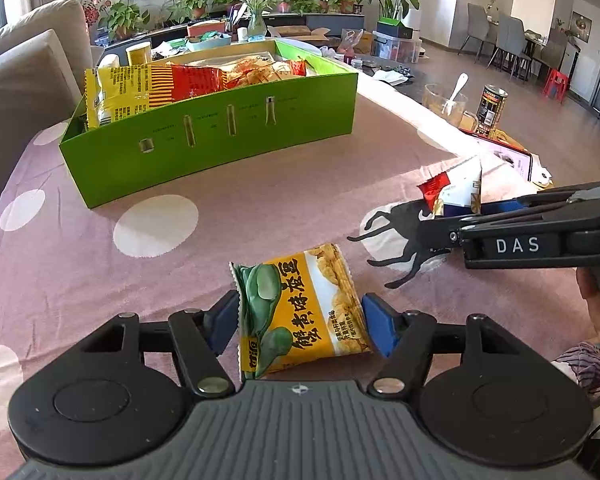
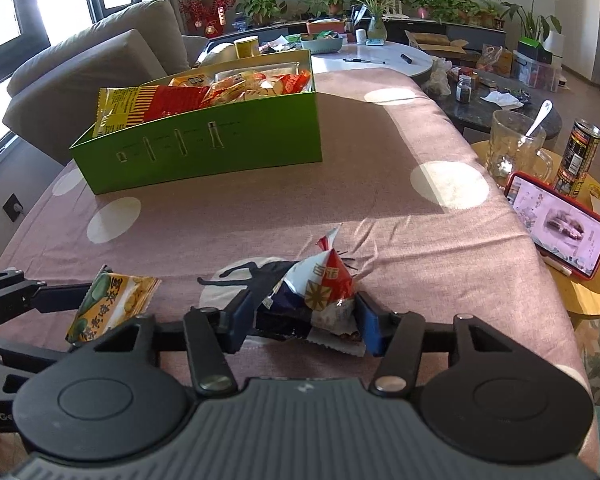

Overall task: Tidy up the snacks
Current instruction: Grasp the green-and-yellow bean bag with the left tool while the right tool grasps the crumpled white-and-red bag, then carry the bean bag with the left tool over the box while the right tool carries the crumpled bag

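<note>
1. Tongs on the left (image 1: 300, 322) grip a yellow snack packet (image 1: 300, 312), both pads against its edges, low over the bench (image 1: 260, 208).
2. Right tongs (image 2: 306, 320) clamp a crumpled red-and-white packet (image 2: 324, 284).
3. Behind stands a green box (image 1: 220, 136) full of snacks.

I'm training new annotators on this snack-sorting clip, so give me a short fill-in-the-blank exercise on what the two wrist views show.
1. The left gripper has its jaws around a yellow and ____ snack packet.
2. The box that holds the sorted snacks is ____.
3. The glass mug has a white ____ standing in it.
4. The tablecloth is pink with white ____.

Missing words: green; green; spoon; dots
</note>
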